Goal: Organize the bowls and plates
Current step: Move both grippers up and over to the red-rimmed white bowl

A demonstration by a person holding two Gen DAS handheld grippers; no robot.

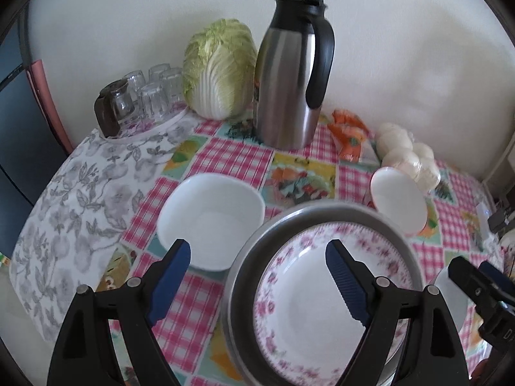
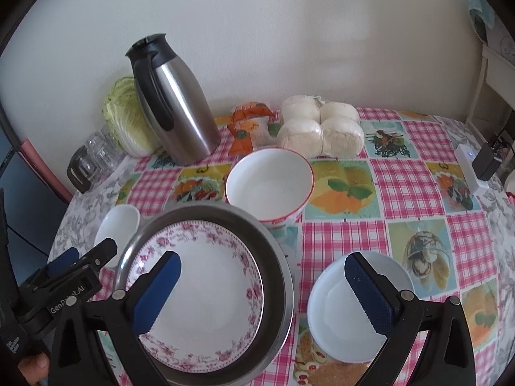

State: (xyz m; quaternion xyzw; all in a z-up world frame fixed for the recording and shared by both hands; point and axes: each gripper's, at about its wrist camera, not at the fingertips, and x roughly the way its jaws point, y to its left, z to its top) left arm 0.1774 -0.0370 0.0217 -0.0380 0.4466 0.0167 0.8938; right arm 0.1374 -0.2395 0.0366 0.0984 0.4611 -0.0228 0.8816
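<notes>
Floral plate (image 2: pixel 206 292) nested inside steel basin (image 2: pixel 276 257); white bowls (image 1: pixel 210 220) empty; left claw (image 1: pixel 257 283) and right claw (image 2: pixel 264 292) spread, pinching nothing.

3 white bowls (image 2: pixel 269 186), 1 plate (image 2: pixel 206 292)

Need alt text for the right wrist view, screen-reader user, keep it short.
A floral plate sits inside a metal pan on a checked tablecloth, seen between the open right gripper. A white bowl lies to the right, a red-rimmed bowl behind, and a steel jug, cabbage and wrapped buns stand by the wall.
</notes>
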